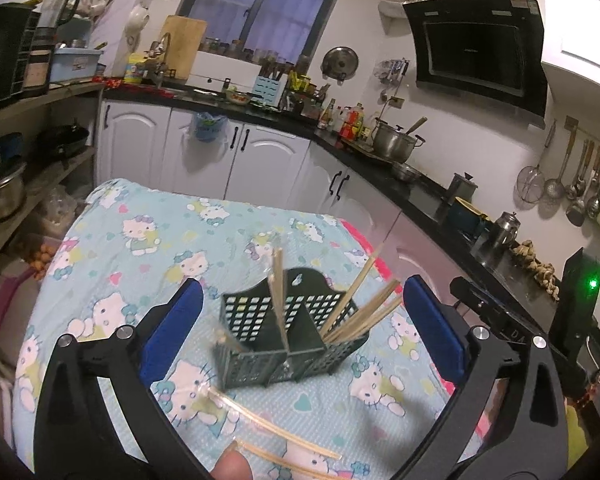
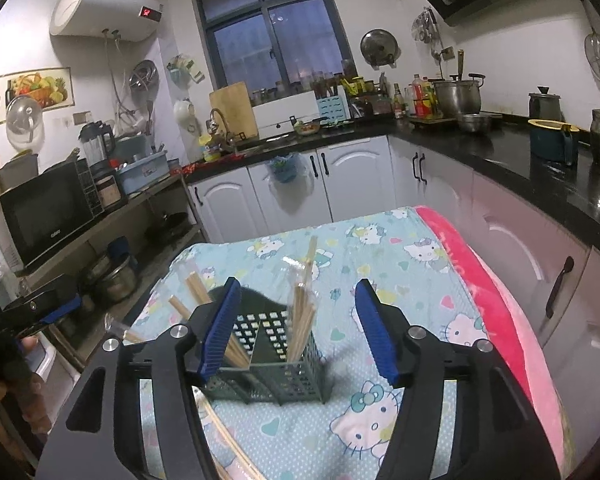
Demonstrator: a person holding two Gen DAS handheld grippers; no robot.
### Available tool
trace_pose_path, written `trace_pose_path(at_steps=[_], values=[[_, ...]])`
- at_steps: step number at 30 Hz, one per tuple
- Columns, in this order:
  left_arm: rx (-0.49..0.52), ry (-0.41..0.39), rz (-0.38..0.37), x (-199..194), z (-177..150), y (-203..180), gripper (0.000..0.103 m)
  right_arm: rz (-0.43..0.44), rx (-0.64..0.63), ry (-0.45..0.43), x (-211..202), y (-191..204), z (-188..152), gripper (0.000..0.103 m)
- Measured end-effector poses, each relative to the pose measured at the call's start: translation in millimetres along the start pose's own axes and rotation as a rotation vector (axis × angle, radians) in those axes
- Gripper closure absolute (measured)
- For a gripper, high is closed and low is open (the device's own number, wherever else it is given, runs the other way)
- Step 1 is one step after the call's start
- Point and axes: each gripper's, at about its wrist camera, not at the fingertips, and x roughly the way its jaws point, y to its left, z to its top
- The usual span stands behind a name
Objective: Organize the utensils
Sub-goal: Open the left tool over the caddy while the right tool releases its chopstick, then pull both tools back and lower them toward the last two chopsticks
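Note:
A dark green perforated utensil holder [image 1: 288, 340] stands on the Hello Kitty tablecloth [image 1: 140, 248]. It holds wooden chopsticks [image 1: 360, 312] leaning right and a wrapped pair [image 1: 280, 292] in the middle. Loose wrapped chopsticks [image 1: 276, 432] lie on the cloth in front of it. My left gripper [image 1: 300, 328] is open and empty, its jaws standing wide on either side of the holder. In the right wrist view the holder [image 2: 272, 364] shows with chopsticks [image 2: 300, 312] in it. My right gripper [image 2: 296, 332] is open and empty, just above and around the holder. More chopsticks [image 2: 220, 436] lie below it.
A pink blanket edge [image 2: 480, 300] runs along the table's right side. White cabinets [image 2: 340, 176] and a black counter [image 2: 500, 148] with pots and bottles stand behind. A microwave [image 2: 48, 216] and shelves stand at left. The other gripper [image 2: 40, 308] shows at the far left.

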Motion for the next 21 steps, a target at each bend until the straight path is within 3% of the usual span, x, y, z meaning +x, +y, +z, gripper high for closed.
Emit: trace_pose_path(at_steps=[21], values=[[-0.067,0.061,0.089,-27.6,-46.4,37.7,0.011,0.077,-0.082,0.109,-7.0,31.2,-35.2,0.042]])
